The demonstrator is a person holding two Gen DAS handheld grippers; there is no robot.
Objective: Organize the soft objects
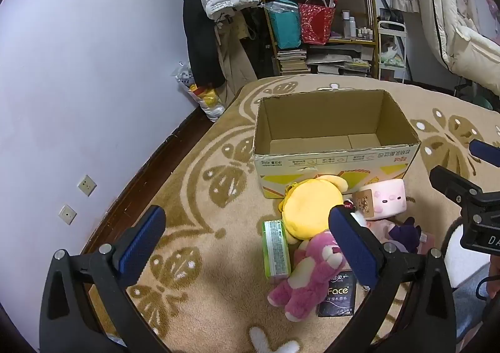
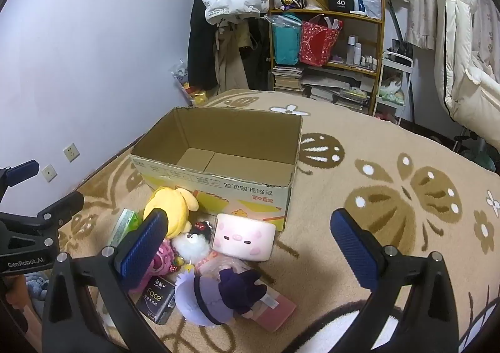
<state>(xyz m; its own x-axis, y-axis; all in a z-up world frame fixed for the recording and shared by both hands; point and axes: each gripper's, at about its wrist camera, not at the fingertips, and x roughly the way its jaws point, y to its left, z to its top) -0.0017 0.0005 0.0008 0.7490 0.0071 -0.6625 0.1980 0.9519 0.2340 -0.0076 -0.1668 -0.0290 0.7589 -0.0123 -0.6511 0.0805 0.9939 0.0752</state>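
Two hand-held grippers hover over a beige flowered blanket [image 2: 390, 146], both angled downward. The left gripper [image 1: 247, 240] and the right gripper [image 2: 250, 240] each have blue-padded jaws spread wide, holding nothing. Just beyond them lies a heap of toys: a fuzzy pink plush bear [image 1: 309, 275], a purple-clad plush doll [image 2: 218, 293], a round yellow plush [image 1: 309, 206] and a square pink pig cushion [image 2: 243, 237]. They look light and squashy; pinching a plump body should hold best. Behind the heap, touching it, stands an open, empty cardboard box [image 2: 218, 178].
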